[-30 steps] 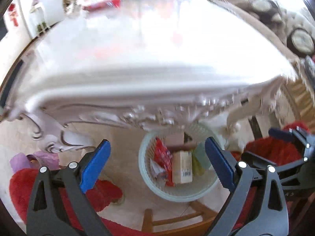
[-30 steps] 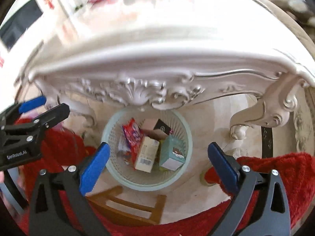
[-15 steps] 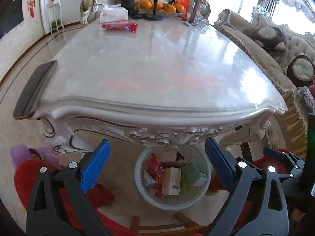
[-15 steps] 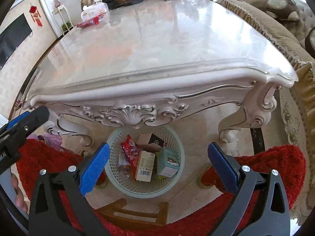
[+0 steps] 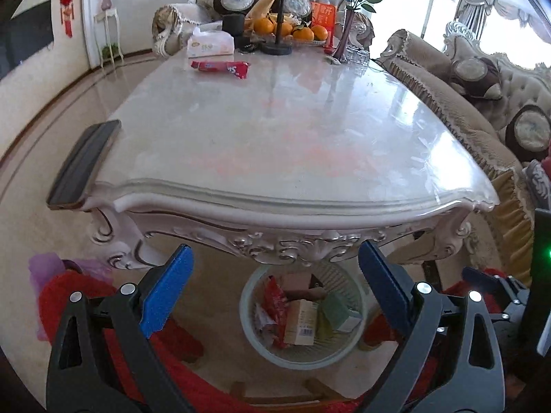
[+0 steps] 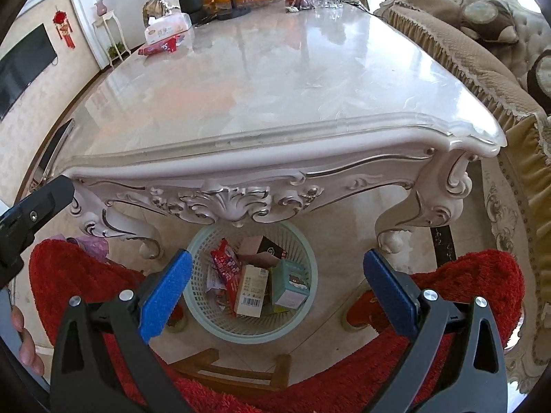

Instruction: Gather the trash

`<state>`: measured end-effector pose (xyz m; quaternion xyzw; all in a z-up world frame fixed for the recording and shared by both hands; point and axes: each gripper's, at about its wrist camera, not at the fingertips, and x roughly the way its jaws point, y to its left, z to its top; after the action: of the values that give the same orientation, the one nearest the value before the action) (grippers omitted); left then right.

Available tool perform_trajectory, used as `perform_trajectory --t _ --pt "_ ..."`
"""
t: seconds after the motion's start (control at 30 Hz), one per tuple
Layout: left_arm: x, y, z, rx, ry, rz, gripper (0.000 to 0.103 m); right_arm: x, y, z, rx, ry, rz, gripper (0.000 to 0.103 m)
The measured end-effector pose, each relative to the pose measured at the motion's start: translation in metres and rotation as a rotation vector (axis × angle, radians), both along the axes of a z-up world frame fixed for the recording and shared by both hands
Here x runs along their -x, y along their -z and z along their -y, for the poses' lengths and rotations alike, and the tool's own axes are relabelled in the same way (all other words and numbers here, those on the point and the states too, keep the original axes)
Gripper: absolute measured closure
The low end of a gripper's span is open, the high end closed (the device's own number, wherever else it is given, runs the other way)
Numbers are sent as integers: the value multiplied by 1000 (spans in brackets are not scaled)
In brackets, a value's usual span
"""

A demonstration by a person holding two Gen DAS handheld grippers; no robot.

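Living room, ornate white marble-top table [image 5: 275, 144] filling mid frame, sofas at right. Versus a second ago both views have lifted from the table's carved edge and basket to take in the whole top; blur gone. My read: last drop is finished and the person is scanning for leftover trash.

Left tool [image 5: 273, 285] wide open, nothing between the blue pads. Right tool [image 6: 275, 289] same, wide open and empty.

Trash basket [image 6: 206, 313], one, on the floor under the near table edge, lower centre in both views. Inside: one red wrapper [image 6: 227, 268], one tan barcode box [image 6: 251, 290], one teal box [image 6: 291, 284], one dark-topped box [image 6: 265, 247], some crumpled paper; exact count unclear.

On the table: one red snack packet [image 5: 220, 67] upper left of centre, likely next trash item. One tissue box [image 5: 210, 43] behind it, one dark phone [image 5: 84, 163] at left edge, one fruit tray with several oranges [image 5: 286, 31], one vase with rose [image 5: 349, 34]. Near half of the top is bare.
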<state>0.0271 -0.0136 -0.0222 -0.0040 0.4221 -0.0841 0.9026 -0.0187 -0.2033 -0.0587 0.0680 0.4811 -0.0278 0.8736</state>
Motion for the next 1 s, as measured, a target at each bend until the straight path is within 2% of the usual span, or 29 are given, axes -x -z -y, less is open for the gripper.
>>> perform_trajectory --t 1.0 --pt "-6 3 -2 -53 -50 -1 9 -5 4 -6 18 -11 -7 8"
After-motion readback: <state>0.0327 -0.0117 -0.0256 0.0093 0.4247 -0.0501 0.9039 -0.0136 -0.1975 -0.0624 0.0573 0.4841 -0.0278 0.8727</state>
